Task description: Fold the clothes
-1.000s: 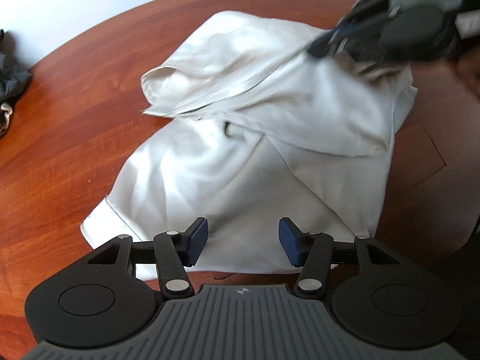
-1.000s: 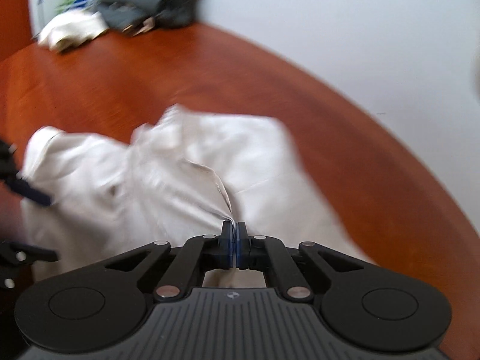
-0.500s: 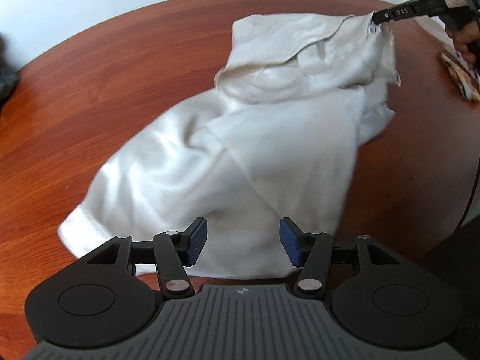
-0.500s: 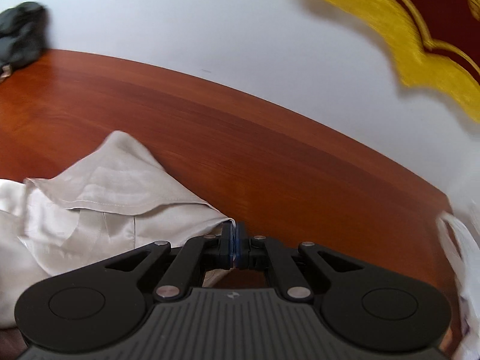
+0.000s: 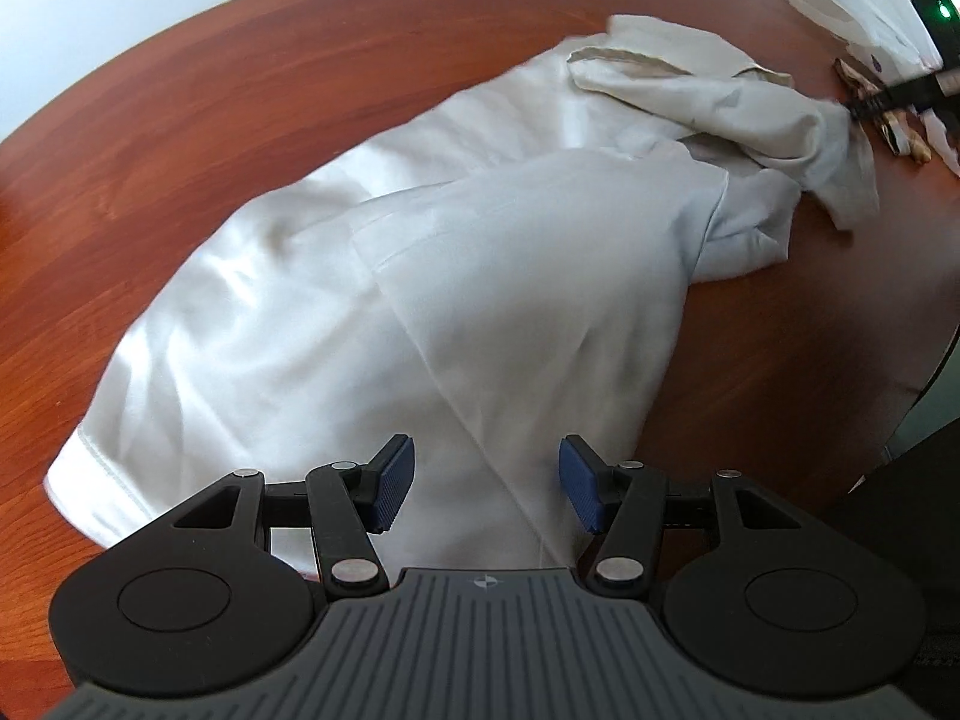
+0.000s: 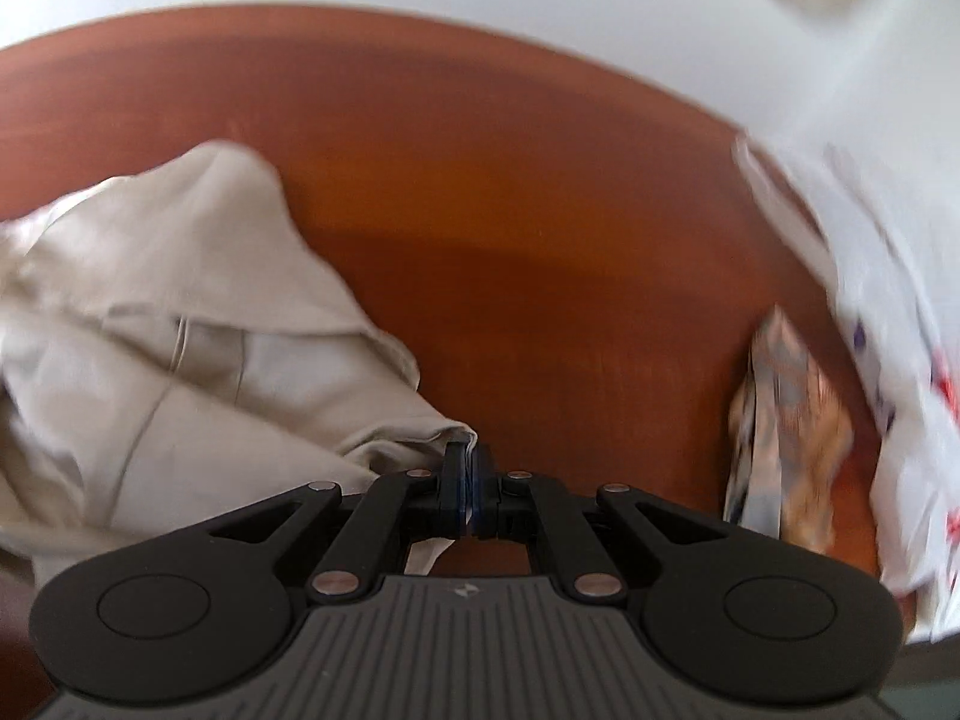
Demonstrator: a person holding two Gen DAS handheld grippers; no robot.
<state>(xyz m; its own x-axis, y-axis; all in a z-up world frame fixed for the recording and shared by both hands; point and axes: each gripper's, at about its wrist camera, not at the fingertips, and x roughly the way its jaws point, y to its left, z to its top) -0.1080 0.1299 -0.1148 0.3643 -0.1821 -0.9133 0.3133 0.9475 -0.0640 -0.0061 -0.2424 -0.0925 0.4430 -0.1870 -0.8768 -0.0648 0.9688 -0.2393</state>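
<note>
Change since a second ago: the right gripper (image 6: 470,483) has carried its pinched corner of the cream shirt (image 5: 420,276) away across the round wooden table (image 5: 180,108), stretching the bunched cloth into a long, flatter shape; the left gripper (image 5: 486,483) has shifted only a little.
Right gripper: blue pads pressed together on a thin edge of the fabric (a hemmed corner, by the look of it), which bunches up to the left of the jaws.
Left gripper: jaws spread, blue pads (image 5: 393,483) apart with nothing between them, hovering over the near end of the shirt.
Shirt: lying on the table, near end wide and smooth under the left gripper, far end creased and drawn to a point where the right gripper meets it at the right edge of the left wrist view.
Beside the pulled corner: a crumpled patterned wrapper (image 6: 786,420) and a white plastic bag (image 6: 888,312) on the table's rim (both blurred).
Sharpness: the right wrist view is smeared.
</note>
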